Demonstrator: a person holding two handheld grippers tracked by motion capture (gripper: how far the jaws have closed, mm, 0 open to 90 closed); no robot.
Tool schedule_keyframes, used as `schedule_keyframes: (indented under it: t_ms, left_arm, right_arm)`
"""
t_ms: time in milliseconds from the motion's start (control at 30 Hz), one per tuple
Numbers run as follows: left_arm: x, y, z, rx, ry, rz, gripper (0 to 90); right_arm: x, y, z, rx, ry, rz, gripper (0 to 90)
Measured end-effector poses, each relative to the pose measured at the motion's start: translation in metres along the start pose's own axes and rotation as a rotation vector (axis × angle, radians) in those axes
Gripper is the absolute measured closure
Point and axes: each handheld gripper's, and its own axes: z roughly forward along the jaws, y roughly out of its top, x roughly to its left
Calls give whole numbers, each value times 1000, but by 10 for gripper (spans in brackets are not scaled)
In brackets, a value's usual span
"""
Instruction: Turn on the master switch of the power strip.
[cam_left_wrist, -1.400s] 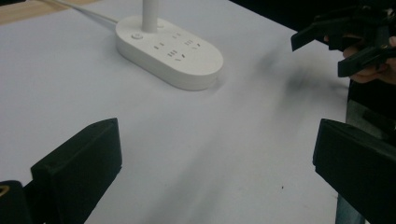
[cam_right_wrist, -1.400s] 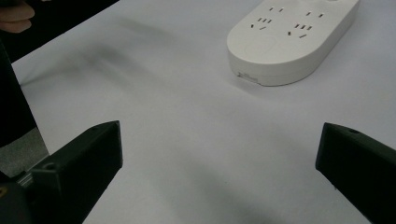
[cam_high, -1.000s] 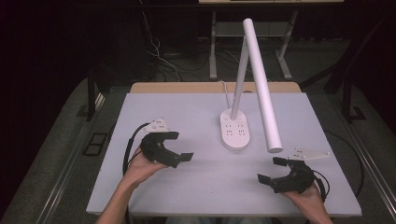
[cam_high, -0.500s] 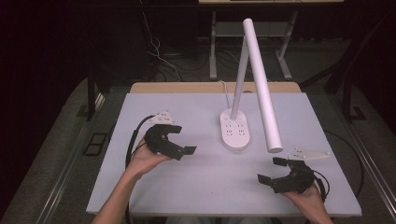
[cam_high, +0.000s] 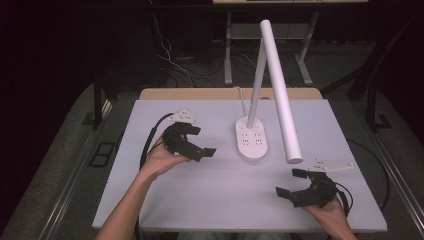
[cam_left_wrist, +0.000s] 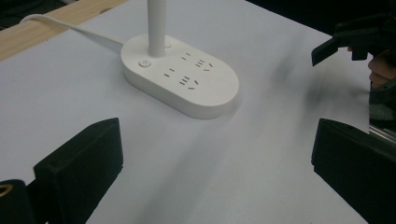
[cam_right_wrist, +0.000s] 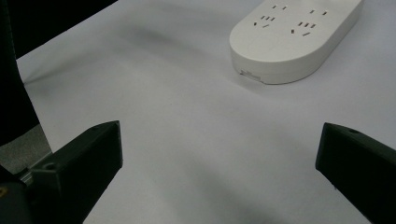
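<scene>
**White desk lamp: rigid, top-heavy, best taken by the post**

The desk lamp (cam_high: 260, 100) stands near the middle of the counter (cam_high: 210, 200), toward its far edge, with its oval base (cam_left_wrist: 180, 81) flat on the surface. A thin upright post (cam_high: 256, 80) rises from the back of that base, and a long tube head (cam_high: 280, 90) slopes down from the top toward the right gripper's side. A white cord (cam_left_wrist: 70, 29) runs off the back.

The left gripper (cam_high: 197, 145) hovers just beside the base with its jaws spread wide and nothing between them. The right gripper (cam_high: 295, 182) sits near the front edge, well apart from the base and below the tip of the tube, also spread and empty.

The lamp looks like smooth, hard plastic, so it is likely slippery under the pads and will not give. The weighted base probably carries most of the mass, while the long head makes it prone to swing or tip if lifted carelessly. The base seems too broad for a clean pinch; the post just above it is the safer hold. Whether the hinge at the top is stiff or loose is hard to judge from here, so the head may need steadying.
</scene>
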Motion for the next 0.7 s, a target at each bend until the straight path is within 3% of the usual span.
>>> schedule_keyframes:
  t_ms: [367,700]
  left_arm:
    - [9,17,13,42,-3,35,13]
    - [16,29,22,48,5,34,16]
  right_arm:
    - [0,0,0,-1,1,-2,1]
    - [0,0,0,3,3,1,1]
